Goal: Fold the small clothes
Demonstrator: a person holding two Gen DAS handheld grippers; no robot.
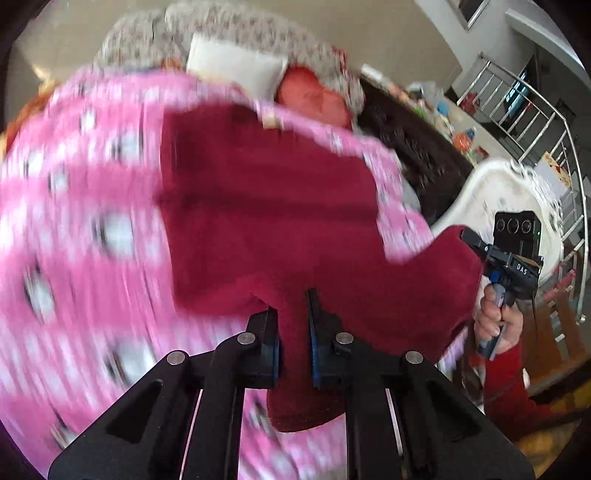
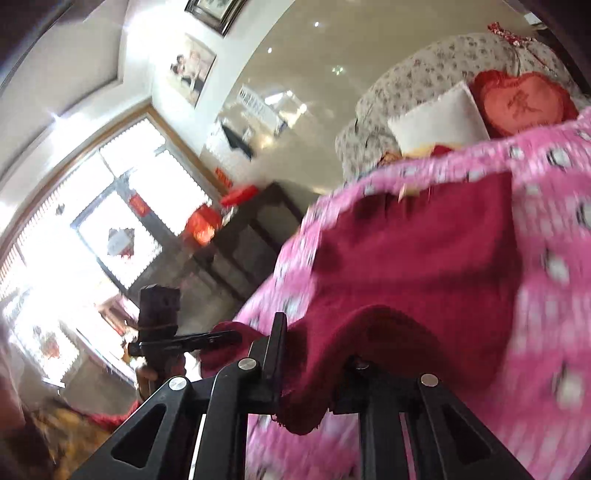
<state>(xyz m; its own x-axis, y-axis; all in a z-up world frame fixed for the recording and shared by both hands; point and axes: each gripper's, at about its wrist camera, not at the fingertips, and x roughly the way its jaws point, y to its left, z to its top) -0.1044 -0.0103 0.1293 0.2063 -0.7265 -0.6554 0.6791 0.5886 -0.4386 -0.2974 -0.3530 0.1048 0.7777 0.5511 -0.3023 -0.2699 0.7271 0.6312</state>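
A dark red knitted garment [image 1: 273, 206] lies spread over a pink patterned blanket [image 1: 85, 206]. My left gripper [image 1: 293, 332] is shut on the garment's near edge, with cloth bunched between the fingers. My right gripper [image 2: 314, 354] is shut on another corner of the same garment [image 2: 417, 258], which drapes over its right finger. In the left wrist view the right gripper [image 1: 476, 243] holds the garment's right corner, lifted above the blanket. In the right wrist view the left gripper [image 2: 225, 338] grips the garment's left end. Both views are motion-blurred.
A floral sofa [image 1: 236, 29] with a white cushion [image 1: 236, 66] and a red heart cushion [image 1: 314, 96] lies behind the blanket [image 2: 546, 295]. A dark cabinet [image 2: 247, 243], a bright window [image 2: 92, 229] and a stair railing [image 1: 532, 110] surround the area.
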